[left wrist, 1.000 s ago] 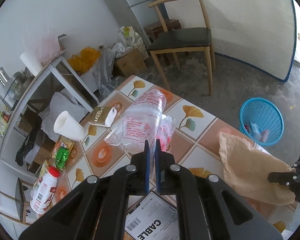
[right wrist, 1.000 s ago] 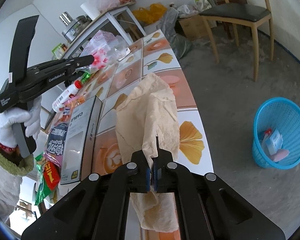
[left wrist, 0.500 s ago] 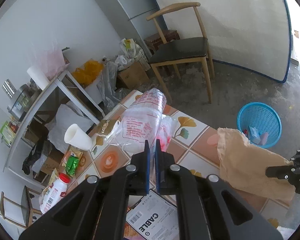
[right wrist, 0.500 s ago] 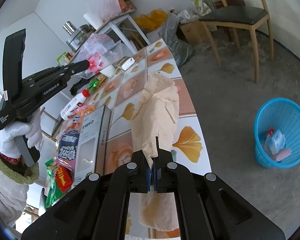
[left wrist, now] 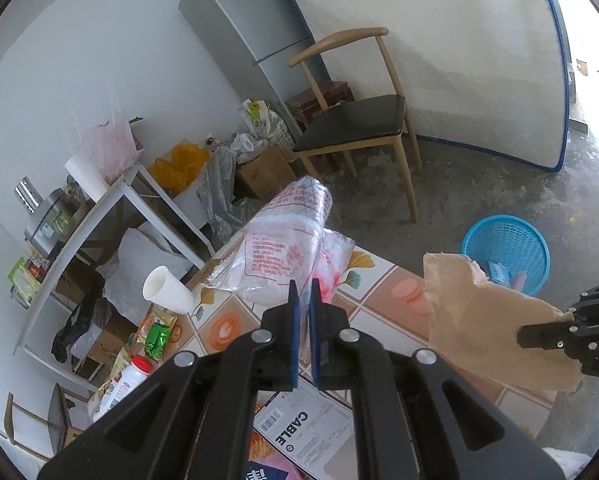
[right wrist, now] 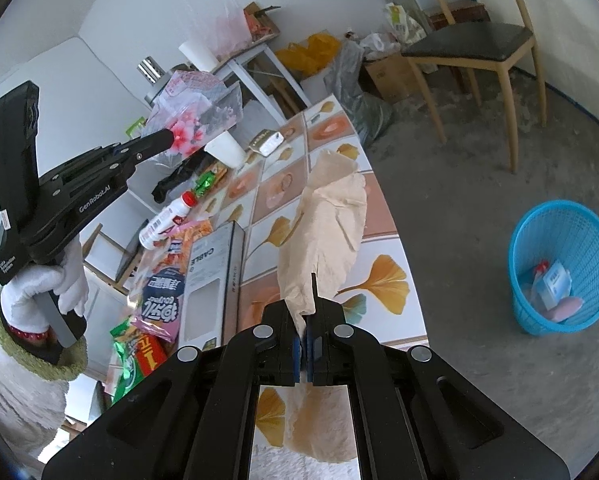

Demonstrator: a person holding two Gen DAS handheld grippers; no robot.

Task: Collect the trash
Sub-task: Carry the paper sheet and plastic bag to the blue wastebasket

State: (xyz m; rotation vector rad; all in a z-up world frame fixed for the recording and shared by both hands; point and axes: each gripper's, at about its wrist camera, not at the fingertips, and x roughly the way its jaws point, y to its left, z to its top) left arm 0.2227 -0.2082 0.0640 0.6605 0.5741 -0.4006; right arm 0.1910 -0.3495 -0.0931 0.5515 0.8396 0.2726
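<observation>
Two grippers, both clamped on soft trash. Left gripper (left wrist: 304, 292) pinched tight on the lower edge of a clear printed plastic bag (left wrist: 287, 240), jaws almost together with only film between them; bag standing up and away from the fingers, clear of the table (left wrist: 379, 322), likely to avoid dragging across the clutter beneath. Right gripper (right wrist: 305, 312) closed the same way on a crumpled brown paper bag (right wrist: 323, 220), most of it reaching forward over the tiles, a flap hanging below the jaws; far end possibly touching the tabletop, impossible to tell. Each gripped by an edge rather than the middle, probably for want of anything thicker for narrow pads to bite on thin sheet. Gloved hand (right wrist: 47, 292) wrapped round the left handle, tool angled down over the table. Lying on the tiles, not picked up: cup (left wrist: 167, 290) on its side, bottle (right wrist: 163, 224) lying flat, box (right wrist: 211, 276) marked CABLE, snack wrappers along the near edge. Further out, on the concrete floor beside the table: blue basket (right wrist: 563, 216), upright, already holding a few bits, well apart from both bags. Judged as mid-carry, both pieces lifted, the drop into the basket not yet made. Beyond that, chair (left wrist: 359, 128) near the wall, out of the way.
</observation>
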